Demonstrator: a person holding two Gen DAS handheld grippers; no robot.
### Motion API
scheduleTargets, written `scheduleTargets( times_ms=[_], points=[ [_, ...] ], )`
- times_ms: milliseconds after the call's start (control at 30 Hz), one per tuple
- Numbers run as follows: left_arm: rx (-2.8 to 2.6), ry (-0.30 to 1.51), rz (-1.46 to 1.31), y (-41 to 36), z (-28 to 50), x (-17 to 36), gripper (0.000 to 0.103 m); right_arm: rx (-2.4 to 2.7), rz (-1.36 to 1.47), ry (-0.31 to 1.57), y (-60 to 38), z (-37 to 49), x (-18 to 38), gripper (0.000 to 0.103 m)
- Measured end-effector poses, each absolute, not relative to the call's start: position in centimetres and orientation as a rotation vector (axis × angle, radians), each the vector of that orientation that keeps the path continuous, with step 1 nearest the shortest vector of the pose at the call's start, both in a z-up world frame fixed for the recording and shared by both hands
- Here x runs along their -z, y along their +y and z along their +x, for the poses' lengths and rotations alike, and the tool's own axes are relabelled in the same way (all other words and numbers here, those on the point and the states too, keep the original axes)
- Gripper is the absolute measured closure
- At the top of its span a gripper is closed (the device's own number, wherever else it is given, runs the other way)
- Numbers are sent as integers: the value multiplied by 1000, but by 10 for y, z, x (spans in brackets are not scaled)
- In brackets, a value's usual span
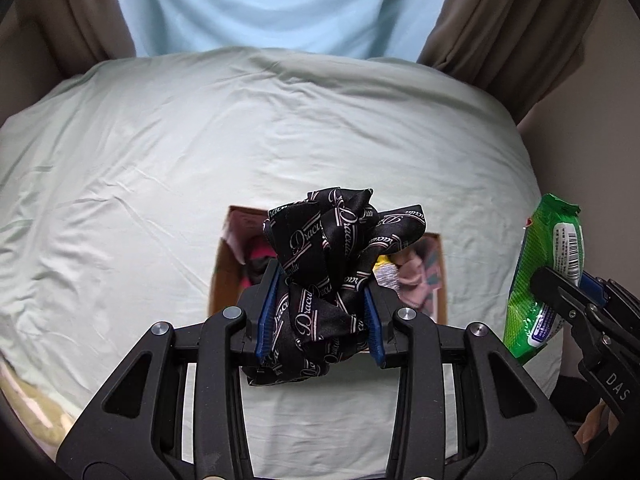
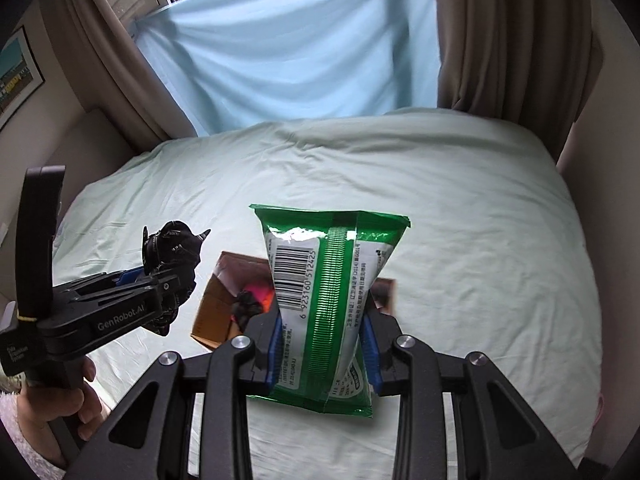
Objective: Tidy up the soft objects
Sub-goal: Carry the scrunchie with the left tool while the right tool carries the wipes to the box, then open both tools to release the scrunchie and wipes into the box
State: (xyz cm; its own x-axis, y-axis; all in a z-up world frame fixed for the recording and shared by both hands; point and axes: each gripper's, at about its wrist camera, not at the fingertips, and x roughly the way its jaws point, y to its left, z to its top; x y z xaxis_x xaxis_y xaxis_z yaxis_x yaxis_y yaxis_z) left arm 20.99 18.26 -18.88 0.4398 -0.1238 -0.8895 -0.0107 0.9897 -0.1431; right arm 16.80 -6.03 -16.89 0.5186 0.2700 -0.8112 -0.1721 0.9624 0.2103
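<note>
- A crumpled black cloth (image 1: 324,280) with pale script lettering is clamped between the blue pads (image 1: 267,312) of the left gripper (image 1: 318,316); it bulges up past the fingertips and hangs a little below them.
- A green packet (image 2: 324,312) with a barcode and a ribbed seam stands upright between the pads of the right gripper (image 2: 323,354), which squeeze it at its narrowed waist; its top edge rises well above the jaws.
- Beyond both sets of jaws, partly hidden by the held things, an open cardboard box (image 1: 224,276) sits on the bed, with pink, red and yellow soft items (image 1: 408,276) inside.
- The box rests on a pale green sheet (image 1: 200,152) that spreads out on every side of the jaws.
- Far ahead of the jaws hang a light blue drape (image 2: 288,52) and brown curtains (image 2: 504,40).
- A hand (image 2: 60,392) grips the left gripper's handle.
</note>
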Motion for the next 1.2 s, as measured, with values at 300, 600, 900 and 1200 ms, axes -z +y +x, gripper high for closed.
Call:
scheduleTargets(
  times_ms=[300,600,900,1200],
  points=[
    [112,1206,-192,240,235,257,70,-232,129,1081,15,193,220,73],
    [144,1289,-199,247,248,320,70,-232,100,1215,47,224,289,73],
    [193,1330,-107,234,251,362,69,-228,104,1291,54,235,331,73],
    [234,1309,-24,230,252,355,1,-214,165,1277,50,251,342,0]
  ],
)
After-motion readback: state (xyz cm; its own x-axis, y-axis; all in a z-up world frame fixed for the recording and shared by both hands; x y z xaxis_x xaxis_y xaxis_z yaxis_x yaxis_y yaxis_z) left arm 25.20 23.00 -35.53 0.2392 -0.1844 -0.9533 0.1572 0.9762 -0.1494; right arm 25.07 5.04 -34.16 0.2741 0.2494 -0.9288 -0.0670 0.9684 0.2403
